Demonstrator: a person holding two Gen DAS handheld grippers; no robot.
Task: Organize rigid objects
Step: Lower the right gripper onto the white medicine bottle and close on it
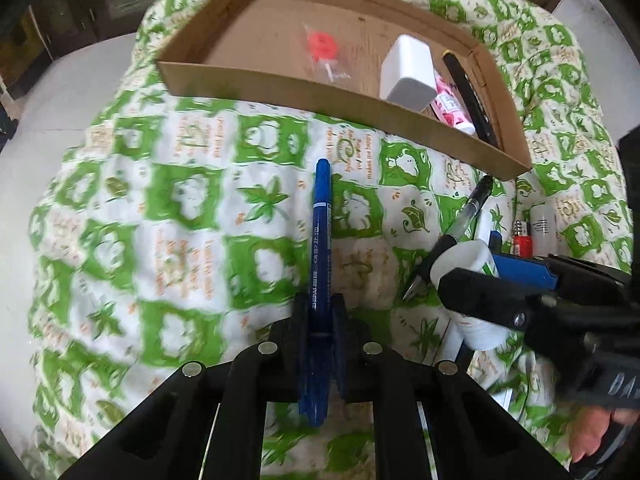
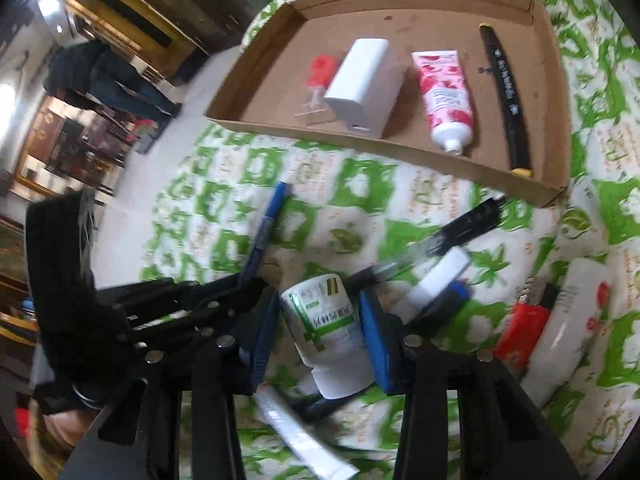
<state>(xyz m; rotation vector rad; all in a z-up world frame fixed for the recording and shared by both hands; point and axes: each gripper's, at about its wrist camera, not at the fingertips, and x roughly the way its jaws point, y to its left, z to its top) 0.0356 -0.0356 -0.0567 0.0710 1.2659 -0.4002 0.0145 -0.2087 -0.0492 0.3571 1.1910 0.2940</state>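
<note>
Clamped between the closed pads of the left gripper [image 1: 320, 320], one slim blue marker pen [image 1: 321, 240] is pointing toward the shallow brown cardboard tray [image 1: 280, 84], hanging over the green-and-white patterned quilt [image 1: 160, 200] on the tray's near side. Beside it, the right gripper [image 2: 316, 320] is straddling one small white plastic bottle with a green label [image 2: 324, 320]; its blue-padded jaws are standing just off the bottle's sides, and whether they are pressing on it is not clear. Both tools are pointing steeply downward.

Inside the tray are lying four things: one red lollipop in clear wrap [image 2: 320, 74], one white rectangular charger block [image 2: 362, 86], one pink-flowered white tube [image 2: 446, 96] and one long black pen with yellow ends [image 2: 506, 100] against the right wall. The tray's left half is staying mostly bare.

On the quilt near of the tray, right of the bottle, are lying one clear-barrelled black pen [image 2: 452, 236], one white-and-blue stick [image 2: 440, 284], one red lighter [image 2: 520, 328] and one white flowered tube [image 2: 568, 320]. A white tube [image 2: 304, 436] is lying below the bottle.
</note>
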